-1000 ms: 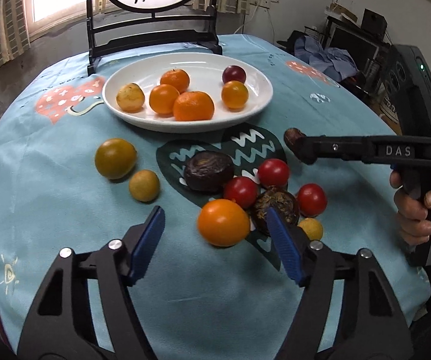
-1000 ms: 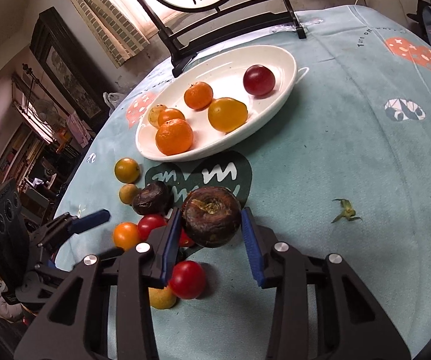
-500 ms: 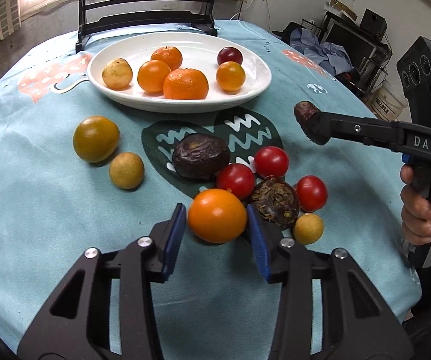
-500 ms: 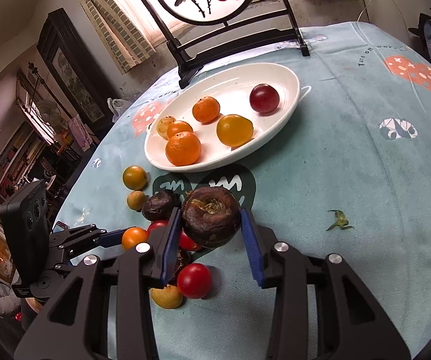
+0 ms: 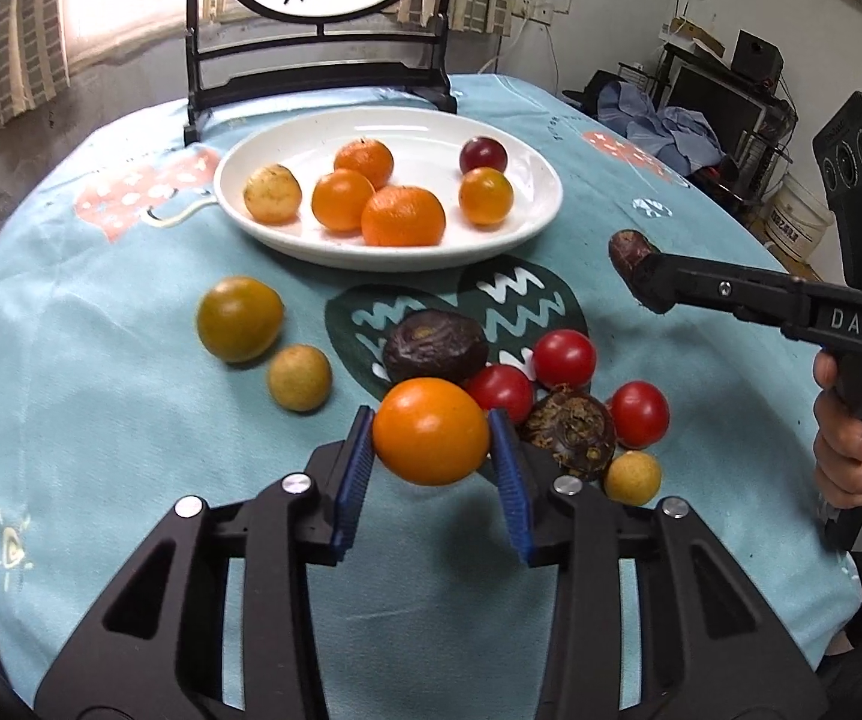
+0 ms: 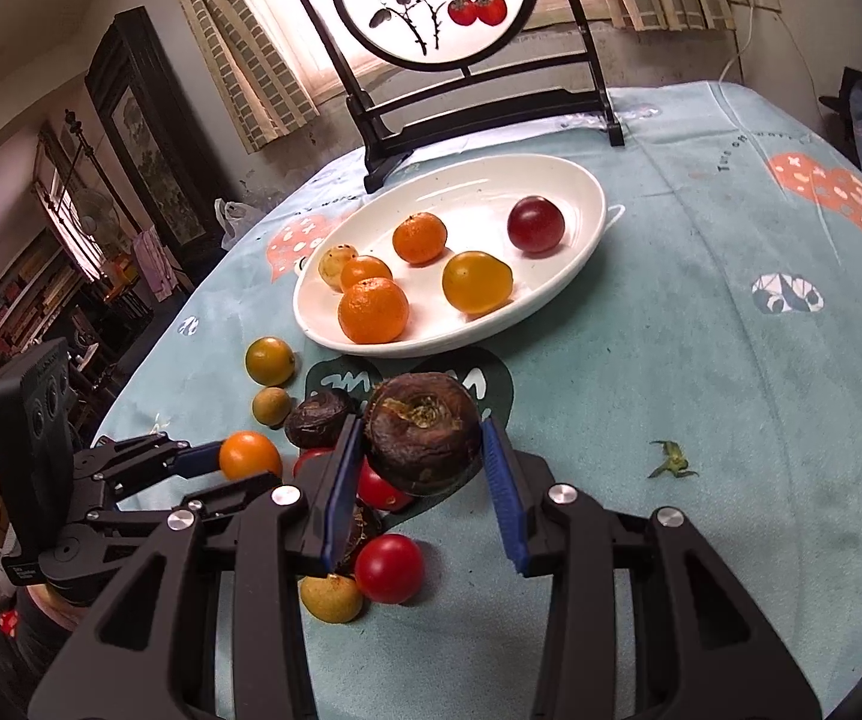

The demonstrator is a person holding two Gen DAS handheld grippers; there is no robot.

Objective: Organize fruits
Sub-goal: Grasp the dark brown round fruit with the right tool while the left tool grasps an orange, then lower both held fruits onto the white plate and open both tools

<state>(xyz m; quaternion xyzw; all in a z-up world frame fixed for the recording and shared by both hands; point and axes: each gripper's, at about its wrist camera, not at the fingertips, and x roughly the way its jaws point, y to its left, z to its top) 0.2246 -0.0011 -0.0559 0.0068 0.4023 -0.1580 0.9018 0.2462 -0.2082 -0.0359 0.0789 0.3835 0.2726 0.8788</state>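
My left gripper (image 5: 431, 415) is shut on a round orange fruit (image 5: 431, 441), held just above the blue tablecloth. In the right wrist view my right gripper (image 6: 420, 426) is shut on a dark brown wrinkled fruit (image 6: 425, 441), raised over the loose pile. The white oval plate (image 5: 526, 222) behind holds several orange, yellow and dark red fruits. On the cloth lie red tomatoes (image 5: 564, 358), a dark purple fruit (image 5: 435, 345), another brown wrinkled fruit (image 5: 571, 433), a yellow-green fruit (image 5: 239, 318) and small yellow ones (image 5: 299, 377).
A black stand with a round painted screen (image 5: 317, 84) stands behind the plate. A green stem scrap (image 6: 670, 459) lies on the cloth at the right. A person's hand (image 5: 850, 444) grips the right tool near the table's right edge.
My left gripper's jaws closed from wide apart onto the orange fruit and raised it off the cloth. The right gripper kept hold of the dark fruit and tilted up slightly.
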